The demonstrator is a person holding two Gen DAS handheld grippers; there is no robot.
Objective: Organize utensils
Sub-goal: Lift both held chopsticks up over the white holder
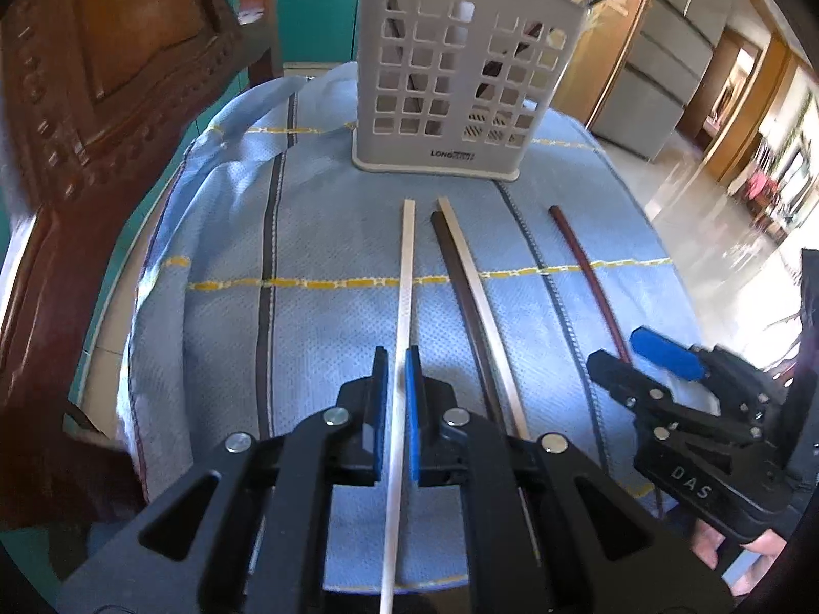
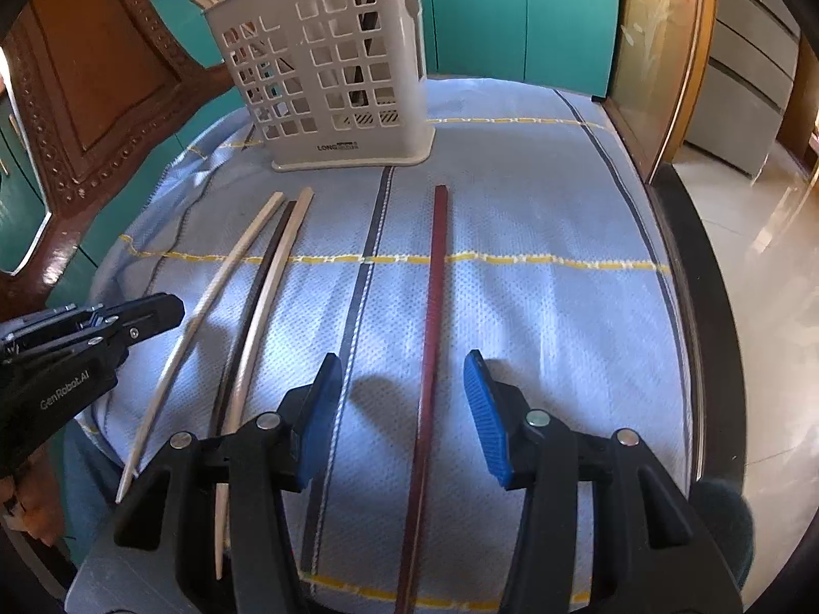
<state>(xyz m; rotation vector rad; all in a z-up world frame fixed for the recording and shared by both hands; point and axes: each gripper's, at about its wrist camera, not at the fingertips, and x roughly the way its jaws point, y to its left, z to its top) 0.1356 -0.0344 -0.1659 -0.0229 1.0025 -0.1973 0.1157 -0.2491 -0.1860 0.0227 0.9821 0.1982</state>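
1. My left tool (image 1: 395,373) is clamped shut on the pale chopstick (image 1: 404,297), which runs from the pads toward 12 o'clock, tip short of the utensil basket (image 1: 450,77). I judge the grip sits low on the stick so the far end can be swung into the basket.
2. A dark chopstick (image 1: 460,286) and a second pale chopstick (image 1: 478,286) lie touching at 1 o'clock of the held one, on the blue cloth (image 1: 317,235).
3. My right tool (image 2: 404,384) stands about half open, straddling the red chopstick (image 2: 435,307) without pressing it; I judge it is lined up for the next pick.
4. The basket stands upright at 12 o'clock on the worktop, already holding dark sticks.
5. Writing: "LONG…" on the basket base, the rest unreadable; "DAS" on the right tool, "GenRobot.AI" on the left.
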